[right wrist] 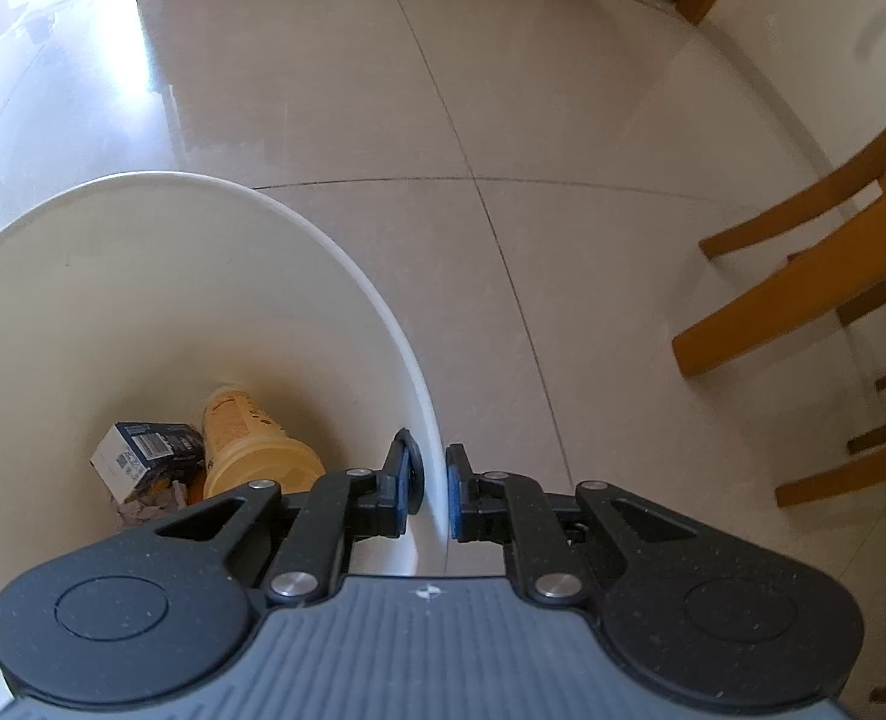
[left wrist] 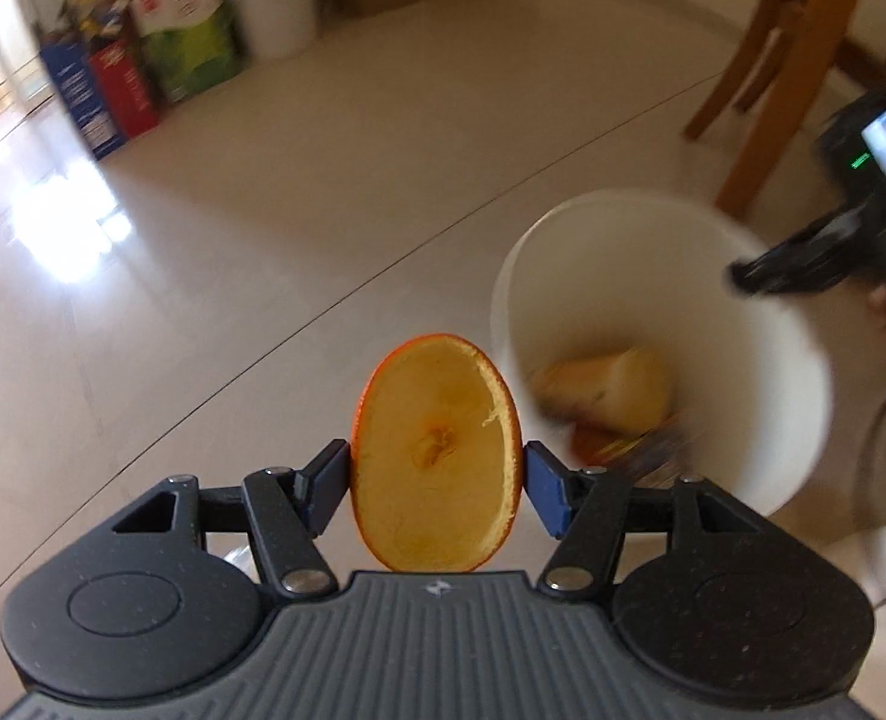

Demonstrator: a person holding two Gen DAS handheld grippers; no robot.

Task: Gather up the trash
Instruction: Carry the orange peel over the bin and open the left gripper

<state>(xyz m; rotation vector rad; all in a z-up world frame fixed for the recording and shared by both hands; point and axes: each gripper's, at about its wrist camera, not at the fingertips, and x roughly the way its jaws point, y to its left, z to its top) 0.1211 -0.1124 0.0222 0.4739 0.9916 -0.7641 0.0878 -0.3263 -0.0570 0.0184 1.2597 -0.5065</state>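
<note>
Left gripper [left wrist: 437,471] clamps a hollow orange peel half [left wrist: 436,456] above the floor, beside the white bin [right wrist: 299,228]. Right gripper [right wrist: 434,492] pinches the bin's rim. Inside: yellow cup [right wrist: 251,450], small box [right wrist: 146,456]; print illegible.

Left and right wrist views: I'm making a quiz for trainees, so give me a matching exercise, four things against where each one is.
Things:
1. orange peel
2. yellow cup
3. white bin rim
4. wooden chair

Places:
A. lying inside the bin
B. pinched by the right gripper
C. standing on the tiled floor
D. between the fingers of the left gripper

Pairs: 1-D, 2-A, 3-B, 4-C
</note>
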